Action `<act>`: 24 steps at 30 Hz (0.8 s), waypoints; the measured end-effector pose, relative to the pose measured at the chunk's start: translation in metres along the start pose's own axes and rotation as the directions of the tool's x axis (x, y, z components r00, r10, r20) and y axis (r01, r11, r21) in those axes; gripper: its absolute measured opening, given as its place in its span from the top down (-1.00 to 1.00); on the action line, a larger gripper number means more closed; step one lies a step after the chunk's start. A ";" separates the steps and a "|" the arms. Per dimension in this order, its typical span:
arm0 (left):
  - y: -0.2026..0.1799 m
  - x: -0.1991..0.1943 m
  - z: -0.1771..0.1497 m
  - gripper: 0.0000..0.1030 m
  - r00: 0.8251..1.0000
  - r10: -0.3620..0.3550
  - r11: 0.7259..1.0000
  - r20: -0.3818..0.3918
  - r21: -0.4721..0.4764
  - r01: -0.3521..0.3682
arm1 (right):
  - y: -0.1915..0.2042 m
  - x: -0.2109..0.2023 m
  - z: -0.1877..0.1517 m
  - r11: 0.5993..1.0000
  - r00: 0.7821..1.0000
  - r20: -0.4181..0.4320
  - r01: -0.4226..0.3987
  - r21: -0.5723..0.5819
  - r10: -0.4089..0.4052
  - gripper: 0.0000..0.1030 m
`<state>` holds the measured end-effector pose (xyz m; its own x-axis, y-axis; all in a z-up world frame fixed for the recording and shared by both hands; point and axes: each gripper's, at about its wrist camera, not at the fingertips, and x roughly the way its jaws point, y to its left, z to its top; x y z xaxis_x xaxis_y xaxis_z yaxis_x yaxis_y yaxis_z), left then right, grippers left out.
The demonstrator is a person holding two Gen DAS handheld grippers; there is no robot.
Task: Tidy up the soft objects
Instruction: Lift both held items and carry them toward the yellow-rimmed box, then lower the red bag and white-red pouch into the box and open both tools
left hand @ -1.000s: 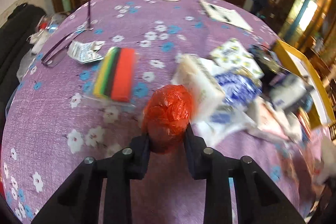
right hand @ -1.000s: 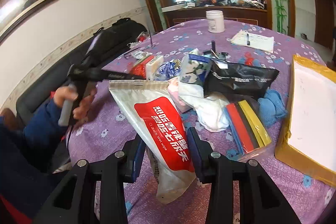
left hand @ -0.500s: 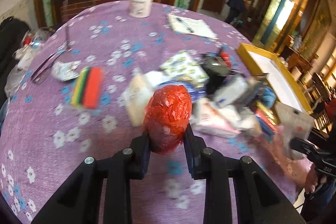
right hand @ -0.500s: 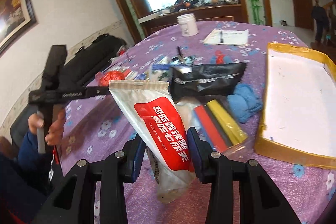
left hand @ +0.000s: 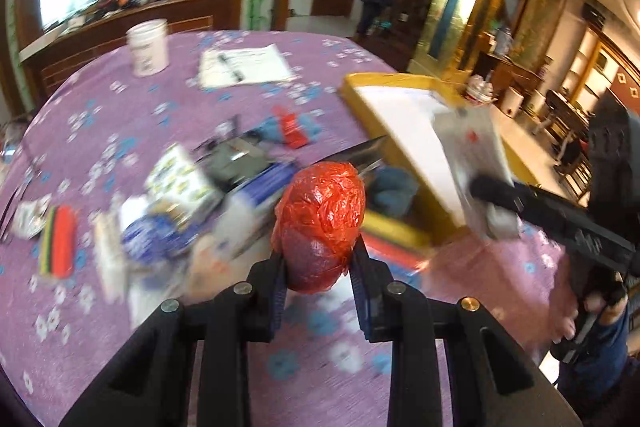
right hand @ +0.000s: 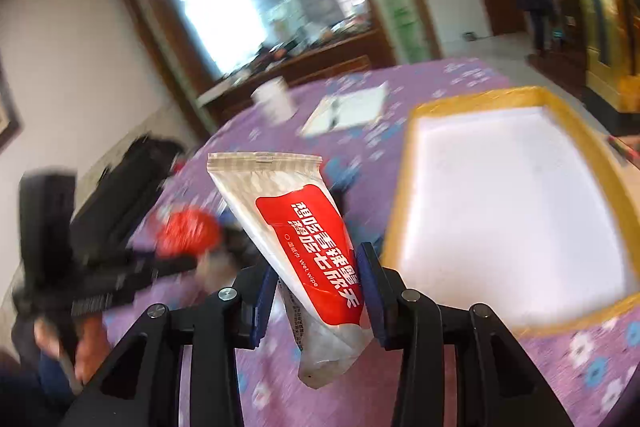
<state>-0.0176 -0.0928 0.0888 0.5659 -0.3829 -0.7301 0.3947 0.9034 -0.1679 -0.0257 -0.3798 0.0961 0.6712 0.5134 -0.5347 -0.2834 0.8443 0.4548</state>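
Observation:
My left gripper (left hand: 318,273) is shut on a crumpled red plastic ball (left hand: 320,223), held above the purple flowered tablecloth. My right gripper (right hand: 318,285) is shut on a white and red wet wipe pack (right hand: 304,239), held upright just left of the yellow tray (right hand: 400,187) with a white inside. That tray also shows in the left wrist view (left hand: 362,107), with the right gripper (left hand: 496,197) and its pack over its near corner. The red ball and left gripper show blurred in the right wrist view (right hand: 186,231).
A pile of soft packets (left hand: 180,187), a blue cloth (left hand: 394,187) and coloured strips (left hand: 60,247) lie on the table. A white jar (left hand: 148,47) and a paper sheet (left hand: 244,65) stand at the far side. A black bag (right hand: 132,179) lies at the left.
Both grippers have swung to the right toward the yellow tray, each still holding its object. The tray now lies much closer to the right gripper.

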 end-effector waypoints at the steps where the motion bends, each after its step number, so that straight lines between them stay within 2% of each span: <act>1: -0.008 0.004 0.006 0.47 1.000 -0.012 1.000 0.005 0.009 0.012 | -0.008 0.001 0.009 1.000 1.000 0.015 0.017 0.019 -0.017 0.17; 4: -0.029 0.015 0.024 0.47 0.999 -0.049 0.999 -0.002 0.022 0.049 | -0.029 0.009 0.034 0.995 0.995 0.055 0.074 0.072 -0.078 0.17; 10: -0.066 0.046 0.066 0.47 0.998 -0.062 0.997 -0.007 0.051 0.062 | -0.088 0.037 0.087 0.954 0.983 0.041 0.165 0.251 -0.180 0.17; 15: -0.086 0.090 0.102 0.47 0.997 -0.068 0.997 -0.032 0.036 0.069 | -0.131 0.059 0.124 0.930 0.980 0.020 0.182 0.320 -0.198 0.17; 17: -0.093 0.111 0.115 0.47 0.997 -0.061 0.998 -0.037 0.027 0.062 | -0.146 0.063 0.128 0.922 0.974 0.010 0.209 0.325 -0.224 0.17; 20: -0.101 0.146 0.128 0.47 0.997 -0.048 0.999 -0.061 0.019 0.050 | -0.168 0.065 0.122 0.914 0.975 0.023 0.200 0.352 -0.222 0.17; 24: -0.113 0.202 0.142 0.47 0.992 -0.021 1.000 -0.126 0.017 0.023 | -0.188 0.070 0.116 0.897 0.974 -0.014 0.213 0.387 -0.225 0.17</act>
<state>0.1549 -0.2997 0.0548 0.4617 -0.3741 -0.8043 0.4197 0.8909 -0.1735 0.1537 -0.5203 0.0560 0.7083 0.3125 -0.6330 0.1532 0.8072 0.5700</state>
